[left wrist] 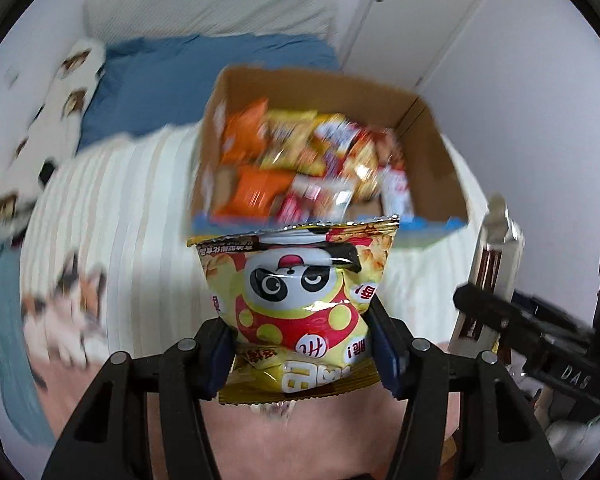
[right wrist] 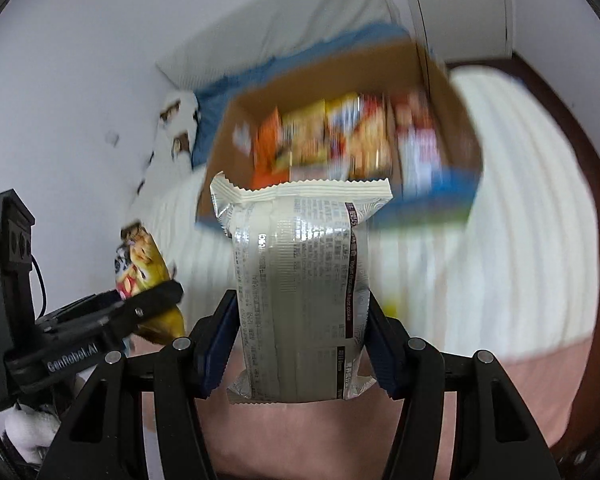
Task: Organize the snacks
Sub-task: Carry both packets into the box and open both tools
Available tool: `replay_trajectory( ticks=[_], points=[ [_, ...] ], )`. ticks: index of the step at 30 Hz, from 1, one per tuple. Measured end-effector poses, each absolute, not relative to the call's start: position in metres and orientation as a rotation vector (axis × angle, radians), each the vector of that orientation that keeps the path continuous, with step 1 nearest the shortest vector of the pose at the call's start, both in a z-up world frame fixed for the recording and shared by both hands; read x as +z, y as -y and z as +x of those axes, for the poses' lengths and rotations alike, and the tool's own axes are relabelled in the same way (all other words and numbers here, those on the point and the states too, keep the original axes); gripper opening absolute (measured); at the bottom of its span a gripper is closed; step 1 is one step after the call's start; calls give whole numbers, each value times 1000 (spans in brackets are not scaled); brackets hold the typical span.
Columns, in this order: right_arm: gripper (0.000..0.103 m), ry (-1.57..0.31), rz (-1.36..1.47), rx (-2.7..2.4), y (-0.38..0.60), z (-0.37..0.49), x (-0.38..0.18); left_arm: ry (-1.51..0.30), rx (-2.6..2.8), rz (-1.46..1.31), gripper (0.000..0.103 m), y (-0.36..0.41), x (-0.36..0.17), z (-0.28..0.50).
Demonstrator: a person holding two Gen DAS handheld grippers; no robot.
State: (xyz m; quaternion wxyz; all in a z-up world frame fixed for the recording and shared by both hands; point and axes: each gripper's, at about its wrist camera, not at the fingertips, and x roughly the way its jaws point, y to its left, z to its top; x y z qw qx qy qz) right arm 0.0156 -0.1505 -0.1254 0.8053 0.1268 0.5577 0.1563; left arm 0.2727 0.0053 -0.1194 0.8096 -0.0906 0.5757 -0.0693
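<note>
The left gripper [left wrist: 300,344] clamps a yellow panda snack bag [left wrist: 300,300] between its blue pads. The right gripper [right wrist: 300,344] pinches a silver cookie packet [right wrist: 300,280]. Both packs hang above the striped bedcover [left wrist: 120,208]. Beyond sits an open cardboard box [left wrist: 432,152] filled with snack packets [left wrist: 300,160].

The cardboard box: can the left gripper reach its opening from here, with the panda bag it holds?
Probably yes. The cardboard box lies open-topped ahead of the left gripper, nothing between, though snacks crowd it. The panda bag is clamped.
</note>
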Motion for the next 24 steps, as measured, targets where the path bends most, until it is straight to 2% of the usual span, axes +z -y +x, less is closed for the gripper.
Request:
replay_trajectory(
  ticks=[5, 12, 19, 21, 24],
  points=[
    [62, -1195, 195, 275, 170, 99, -117, -1265, -150, -120, 56, 7, -126, 358],
    [62, -1325, 136, 203, 178, 191, -178, -1422, -111, -111, 56, 0, -179, 452],
    [62, -1421, 82, 213, 162, 223, -244, -1510, -69, -81, 57, -8, -236, 482],
    [63, -1498, 82, 236, 157, 230, -268, -1531, -55, -79, 58, -10, -248, 485],
    [68, -1555, 39, 225, 151, 224, -286, -1578, -40, -91, 59, -14, -268, 487]
  ],
)
